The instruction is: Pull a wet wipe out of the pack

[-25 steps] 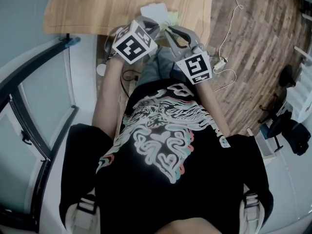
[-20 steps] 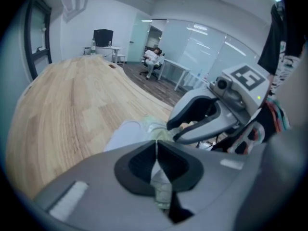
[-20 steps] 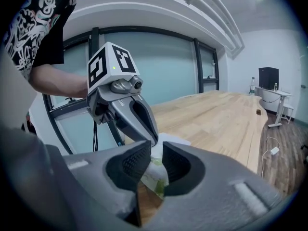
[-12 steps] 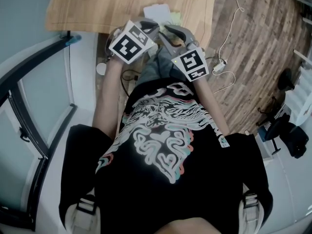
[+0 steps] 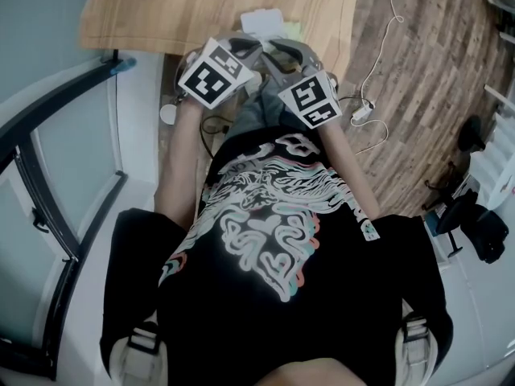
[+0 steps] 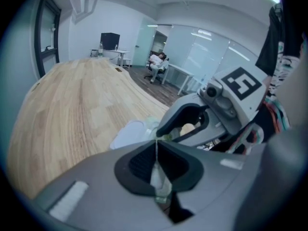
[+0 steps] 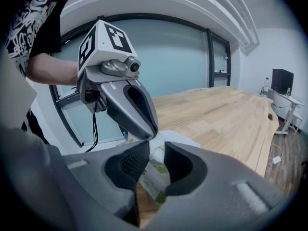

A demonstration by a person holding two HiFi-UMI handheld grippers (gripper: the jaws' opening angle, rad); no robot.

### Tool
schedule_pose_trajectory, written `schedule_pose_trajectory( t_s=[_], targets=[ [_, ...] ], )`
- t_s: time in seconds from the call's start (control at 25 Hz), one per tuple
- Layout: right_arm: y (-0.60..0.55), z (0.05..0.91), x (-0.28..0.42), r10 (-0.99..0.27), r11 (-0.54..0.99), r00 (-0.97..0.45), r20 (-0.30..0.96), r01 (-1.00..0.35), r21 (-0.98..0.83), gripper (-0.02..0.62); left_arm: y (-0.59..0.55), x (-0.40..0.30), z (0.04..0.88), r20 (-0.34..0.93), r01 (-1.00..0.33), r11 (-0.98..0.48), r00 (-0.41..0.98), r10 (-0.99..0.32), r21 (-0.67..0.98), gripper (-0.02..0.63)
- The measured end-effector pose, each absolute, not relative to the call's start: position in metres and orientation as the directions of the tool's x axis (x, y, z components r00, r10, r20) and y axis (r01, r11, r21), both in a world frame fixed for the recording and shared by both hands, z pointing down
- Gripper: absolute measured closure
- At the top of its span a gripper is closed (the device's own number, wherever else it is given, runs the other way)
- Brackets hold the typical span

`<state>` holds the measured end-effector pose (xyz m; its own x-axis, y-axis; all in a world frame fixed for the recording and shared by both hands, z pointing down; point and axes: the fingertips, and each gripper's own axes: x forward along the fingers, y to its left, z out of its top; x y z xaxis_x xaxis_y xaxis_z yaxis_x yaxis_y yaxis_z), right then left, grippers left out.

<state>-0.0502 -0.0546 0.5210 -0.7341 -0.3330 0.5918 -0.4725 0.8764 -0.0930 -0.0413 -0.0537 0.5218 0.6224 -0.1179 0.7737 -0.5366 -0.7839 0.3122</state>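
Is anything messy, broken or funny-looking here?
Nothing looks spilled or broken. The wet wipe pack sits close to the near edge of the wooden table. The only untidy bit is a white cable trailing loosely over the floor at the right.

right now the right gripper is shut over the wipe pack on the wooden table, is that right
No, the right gripper is open: the right gripper view shows its jaws, just opened, standing apart with the wipe pack in the gap, unpinched. It is over the pack on the wooden table.
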Motion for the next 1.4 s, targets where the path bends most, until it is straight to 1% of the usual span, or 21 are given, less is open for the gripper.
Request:
schedule_pose_trajectory(
  t_s=[0.32,0.56,0.6,0.68,0.72,0.92,1.4],
  targets=[
    [-0.056,0.52,-0.057,-0.303,0.911,-0.693,0.654,-0.411,-0.014,0.5,-0.054,-0.046,0.518,0.776,-0.531,-0.796,0.617,-0.128,0.291,0.606],
    [-0.056,0.52,-0.059,-0.276,0.92,-0.699,0.66,-0.391,-0.029,0.509,-0.055,-0.044,0.514,0.777,-0.533,-0.8,0.614,-0.142,0.275,0.606],
    [-0.054,0.521,-0.059,-0.266,0.924,-0.699,0.664,-0.381,-0.031,0.52,-0.055,-0.043,0.515,0.772,-0.532,-0.802,0.618,-0.147,0.273,0.606],
    [-0.051,0.523,-0.064,-0.248,0.931,-0.71,0.659,-0.362,-0.04,0.572,-0.055,-0.044,0.515,0.77,-0.528,-0.804,0.621,-0.146,0.273,0.606],
    [-0.049,0.524,-0.067,-0.244,0.933,-0.715,0.655,-0.358,-0.043,0.58,-0.055,-0.045,0.516,0.773,-0.528,-0.804,0.619,-0.144,0.274,0.606],
    [-0.049,0.524,-0.065,-0.235,0.936,-0.703,0.672,-0.349,-0.039,0.581,-0.053,-0.045,0.516,0.778,-0.531,-0.804,0.612,-0.145,0.267,0.606],
    [-0.048,0.523,-0.059,-0.169,0.938,-0.726,0.667,-0.326,-0.116,0.581,-0.057,-0.042,0.513,0.798,-0.583,-0.781,0.569,-0.197,0.223,0.606]
  ],
)
